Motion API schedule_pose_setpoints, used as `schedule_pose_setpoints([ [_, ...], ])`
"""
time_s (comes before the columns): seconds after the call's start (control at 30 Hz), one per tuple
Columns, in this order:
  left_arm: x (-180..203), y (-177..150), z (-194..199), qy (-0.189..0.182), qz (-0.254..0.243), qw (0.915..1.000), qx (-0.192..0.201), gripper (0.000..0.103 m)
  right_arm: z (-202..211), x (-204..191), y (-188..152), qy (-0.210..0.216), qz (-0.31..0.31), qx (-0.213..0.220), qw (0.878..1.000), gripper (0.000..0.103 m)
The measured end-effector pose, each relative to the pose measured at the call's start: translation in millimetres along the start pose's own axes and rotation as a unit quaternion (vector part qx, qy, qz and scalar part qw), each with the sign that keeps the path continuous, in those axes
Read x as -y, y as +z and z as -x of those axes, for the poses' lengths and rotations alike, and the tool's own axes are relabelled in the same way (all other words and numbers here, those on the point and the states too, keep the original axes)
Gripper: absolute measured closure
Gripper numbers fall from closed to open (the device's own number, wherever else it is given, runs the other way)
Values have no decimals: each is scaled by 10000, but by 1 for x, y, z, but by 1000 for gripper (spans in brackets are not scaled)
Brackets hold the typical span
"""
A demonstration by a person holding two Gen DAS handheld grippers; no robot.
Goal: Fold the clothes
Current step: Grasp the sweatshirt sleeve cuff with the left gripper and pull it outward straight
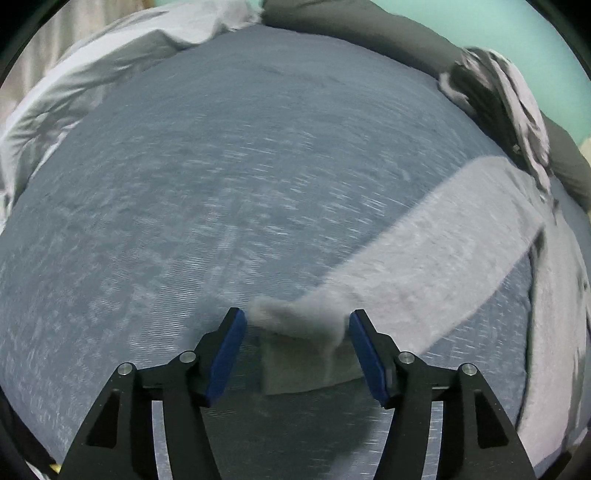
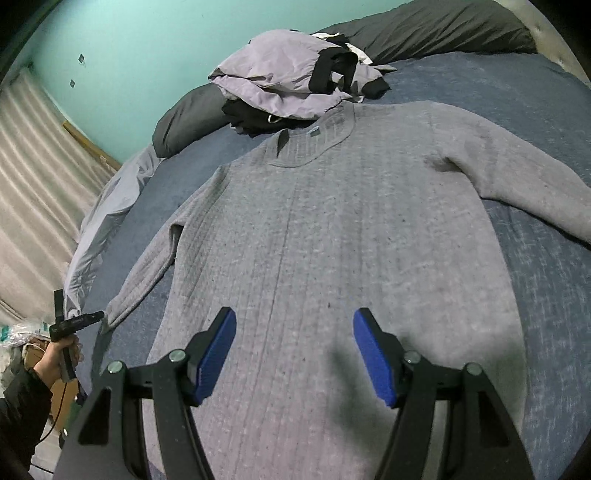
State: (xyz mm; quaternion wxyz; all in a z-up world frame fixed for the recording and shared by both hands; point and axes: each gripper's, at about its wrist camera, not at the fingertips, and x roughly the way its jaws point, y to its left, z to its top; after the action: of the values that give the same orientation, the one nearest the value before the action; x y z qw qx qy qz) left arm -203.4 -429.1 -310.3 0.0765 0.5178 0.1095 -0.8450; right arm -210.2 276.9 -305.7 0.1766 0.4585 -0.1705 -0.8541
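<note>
A grey knit sweater (image 2: 332,240) lies flat, face up, on the blue bed cover (image 2: 535,295), with its neck toward the far end and both sleeves spread out. My right gripper (image 2: 295,325) hovers open over the lower body of the sweater and holds nothing. In the left wrist view, the sweater's left sleeve (image 1: 424,251) runs in from the right. Its cuff (image 1: 306,354) lies between the blue pads of my left gripper (image 1: 295,319), whose jaws stand wide apart. The right wrist view shows a hand holding the left gripper (image 2: 79,321) at the cuff (image 2: 110,317).
A pile of lilac and black clothes (image 2: 288,74) sits just beyond the sweater's collar, also visible as the pile (image 1: 509,110). Dark grey pillows (image 2: 424,29) line the far edge. A pale crumpled sheet (image 1: 74,92) borders the bed's left side by a curtain (image 2: 29,184).
</note>
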Motion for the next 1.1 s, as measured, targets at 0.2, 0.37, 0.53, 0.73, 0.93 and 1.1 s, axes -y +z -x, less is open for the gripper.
schedule_pose_setpoints([
  [0.2, -15, -7, -12, -177, 144, 9997, -79, 39, 10, -8, -5, -90, 83, 3, 9999, 36],
  [0.37, -14, -12, -14, -257, 245, 9993, 105, 43, 14, -14, -5, -135, 143, -13, 9998, 36],
  [0.53, -5, -6, 1, -271, 58, 9994, 213, 84, 15, -16, -5, -116, 131, -16, 9998, 36],
  [0.73, 0, 10, 33, -141, -148, 9989, 424, 88, 17, -19, -6, -7, 130, -28, 9999, 36],
  [0.93, -18, 45, 58, 177, -59, 9978, 642, 88, 24, -17, -8, 39, 71, 9, 10000, 36],
  [1.1, -32, 78, 65, 442, -1, 9967, 686, 88, 29, -14, -12, -38, 105, -34, 9999, 36],
])
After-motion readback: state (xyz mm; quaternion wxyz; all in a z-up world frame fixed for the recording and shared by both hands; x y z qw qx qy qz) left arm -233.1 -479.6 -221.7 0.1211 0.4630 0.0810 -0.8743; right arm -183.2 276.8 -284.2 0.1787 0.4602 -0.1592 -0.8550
